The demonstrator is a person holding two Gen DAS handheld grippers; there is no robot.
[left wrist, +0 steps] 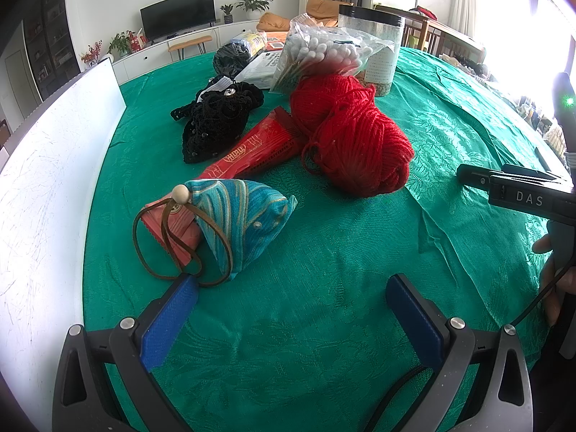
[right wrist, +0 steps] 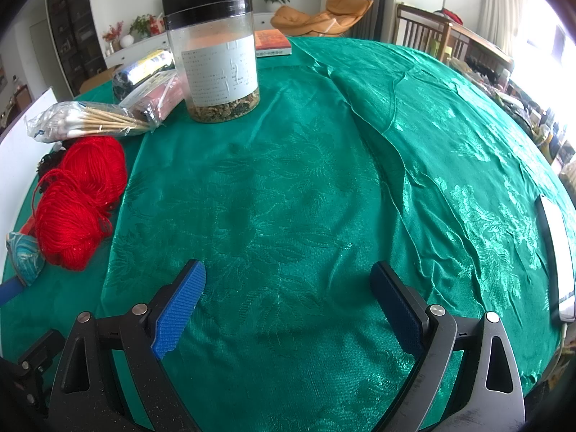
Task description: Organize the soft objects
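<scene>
Spread left gripper [left wrist: 291, 288] and right gripper [right wrist: 288, 277] hover over green tablecloth [right wrist: 288, 180] in living room.

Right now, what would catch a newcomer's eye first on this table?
The red yarn blazes against the green tablecloth, mid-table beyond the open left tool. Nearer, by that tool's left finger, sits a teal pouch. From the right wrist, the black-lidded clear jar towers at the far side.

Lidded jar [right wrist: 219, 61], cotton swabs [right wrist: 86, 122], book [right wrist: 272, 44] on green tablecloth [right wrist: 324, 180]
</scene>
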